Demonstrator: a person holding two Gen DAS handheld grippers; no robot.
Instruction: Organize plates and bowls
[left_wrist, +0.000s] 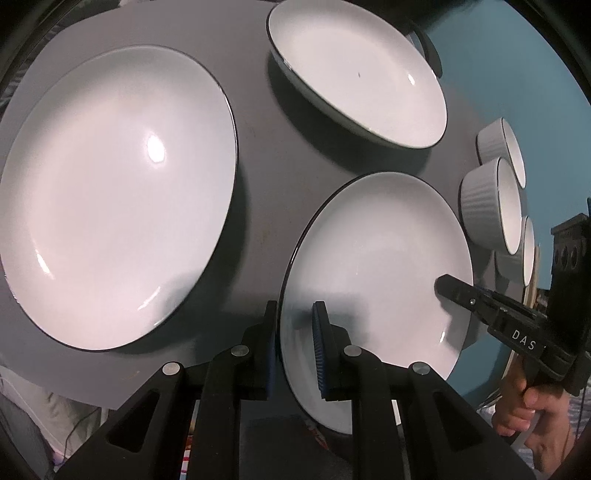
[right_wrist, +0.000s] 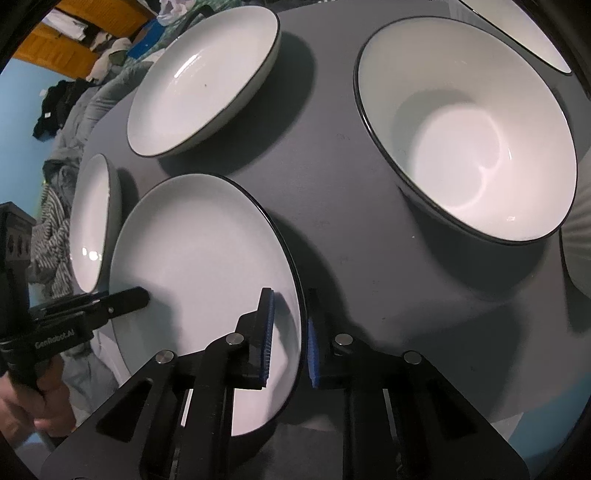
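Note:
A small white plate with a dark rim (left_wrist: 380, 266) (right_wrist: 207, 273) is held between both grippers over the dark table. My left gripper (left_wrist: 295, 347) is shut on its left rim, one finger above and one below. My right gripper (right_wrist: 288, 347) is shut on the opposite rim and also shows in the left wrist view (left_wrist: 458, 290). A large white plate (left_wrist: 114, 195) lies to the left. A shallow white plate (left_wrist: 354, 70) (right_wrist: 203, 81) lies beyond. A deep white bowl (right_wrist: 469, 147) stands to the right.
Three small ribbed white ramekins (left_wrist: 491, 203) stand at the table's right edge. The grey table (left_wrist: 258, 155) has a blue floor beyond it. Clothes and bedding (right_wrist: 74, 96) lie past the far edge. Another plate (right_wrist: 94, 221) sits at the left.

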